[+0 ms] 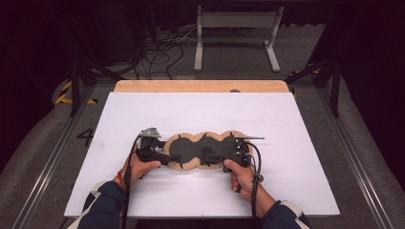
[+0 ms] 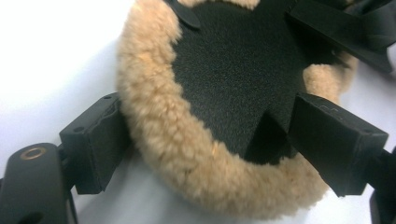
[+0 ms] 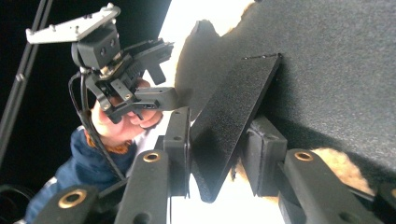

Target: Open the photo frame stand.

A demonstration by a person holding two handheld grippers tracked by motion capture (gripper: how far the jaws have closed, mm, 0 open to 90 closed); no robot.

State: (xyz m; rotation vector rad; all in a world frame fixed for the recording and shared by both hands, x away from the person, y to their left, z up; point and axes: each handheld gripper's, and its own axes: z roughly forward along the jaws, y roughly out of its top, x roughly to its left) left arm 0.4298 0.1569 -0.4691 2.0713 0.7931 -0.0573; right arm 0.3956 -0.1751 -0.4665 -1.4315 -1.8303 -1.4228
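While my right claw (image 3: 212,154) pinched a black flap (image 3: 233,121), my left claw (image 2: 205,140) gaped around the fleece-edged mat (image 1: 205,149); nothing looked finished.

A three-lobed black pad (image 1: 205,149) edged in tan fleece lies flat on the white table. It sits nearer the near edge, midway between the sides

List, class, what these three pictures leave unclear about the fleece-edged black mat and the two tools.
- Tan-fleece-edged black three-lobed mat, high view: too small to tell what it is.
- Mat's underside: hidden against the white tabletop.
- Left tool, left gripper view: jaws straddle the fleece rim; contact unclear.
- Right tool, right gripper view: black flap between the jaws hides their gap.
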